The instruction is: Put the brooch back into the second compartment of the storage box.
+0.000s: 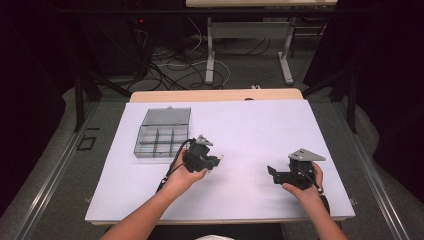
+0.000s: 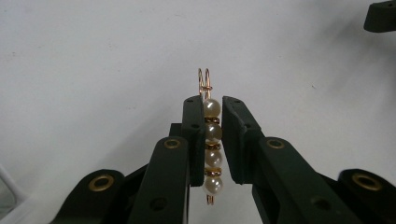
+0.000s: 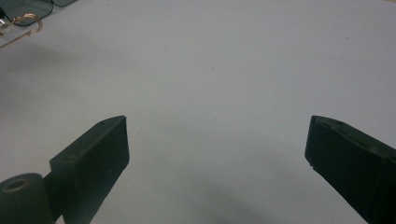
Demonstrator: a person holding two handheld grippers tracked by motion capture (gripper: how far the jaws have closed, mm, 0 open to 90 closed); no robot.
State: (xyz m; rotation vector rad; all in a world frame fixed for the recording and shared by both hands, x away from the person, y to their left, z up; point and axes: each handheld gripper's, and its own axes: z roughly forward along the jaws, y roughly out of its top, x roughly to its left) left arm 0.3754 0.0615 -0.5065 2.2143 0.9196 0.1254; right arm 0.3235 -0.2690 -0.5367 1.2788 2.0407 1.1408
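At the left of the high view, a clear compartment box is lying on the white worktop with its lid folded back toward the far edge; its dividers are visible, but the contents cannot be made out. Just beside its near right corner, the left gripper is being held above the worktop in the person's left hand, with its tips directed toward the middle of the sheet.

In the left gripper view, a pearl hairpin is being pinched between the left jaws, which are pressed onto its beads from both sides. The long axis of the pin is running along the jaws: the looped gold wire end is projecting past the tips, and the other wire end is showing near the jaw roots. The pin is therefore being carried clear of the worktop, pointing away from the box.

The box is lying behind and to the left of the held pin, so it is judged that the left gripper, being the nearer one, would have to be swung back over the compartments if the pin is to be stored there. Nothing is standing between them.

Farther right, the right gripper is being held well apart, its jaws being kept spread wide with nothing between them.
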